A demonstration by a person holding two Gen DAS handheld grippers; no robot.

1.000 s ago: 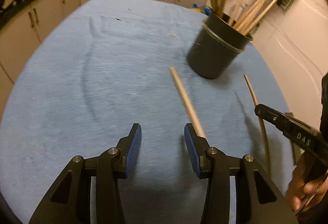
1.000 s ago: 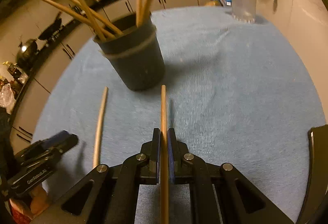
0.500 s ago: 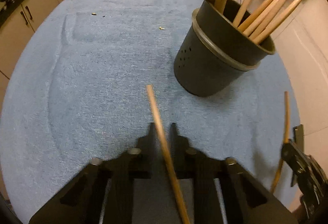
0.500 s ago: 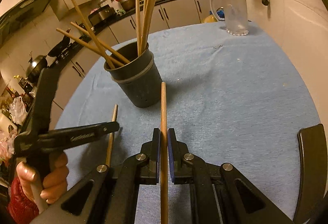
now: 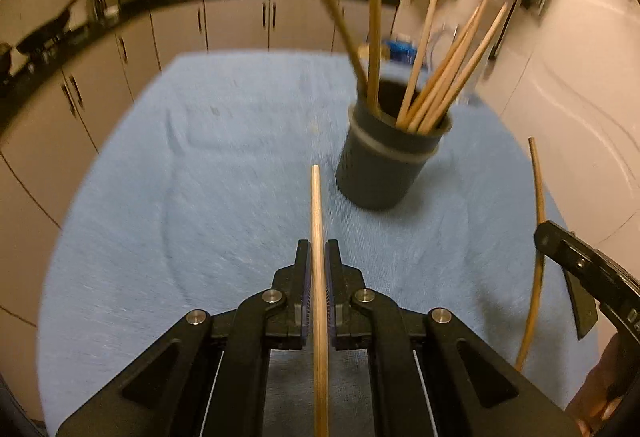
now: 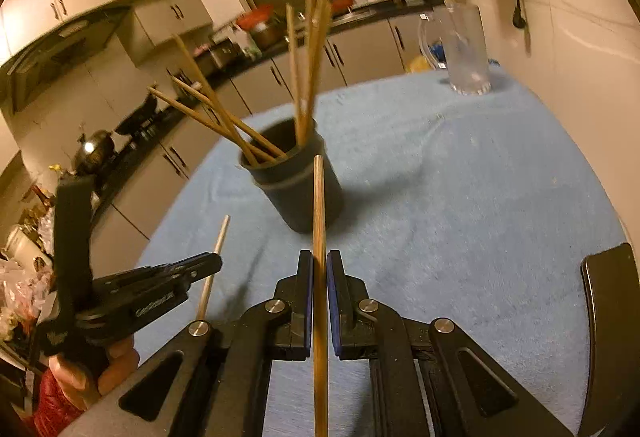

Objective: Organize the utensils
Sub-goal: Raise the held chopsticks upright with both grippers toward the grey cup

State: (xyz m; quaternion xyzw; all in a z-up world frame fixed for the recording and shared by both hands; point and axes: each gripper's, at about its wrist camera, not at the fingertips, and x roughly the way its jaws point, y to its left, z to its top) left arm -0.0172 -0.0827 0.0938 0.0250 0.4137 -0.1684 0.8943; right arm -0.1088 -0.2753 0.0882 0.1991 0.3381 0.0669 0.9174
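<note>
Dim kitchen; pale cabinets (image 5: 240,21); dark countertop (image 6: 280,45); tiled wall (image 6: 580,37)

One holder (image 5: 386,173), one jug (image 6: 466,51), two grippers.

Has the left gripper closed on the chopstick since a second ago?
Yes. The left gripper, open then beside the chopstick lying on the blue cloth, now clamps it, lifted clear of the cloth.
</note>
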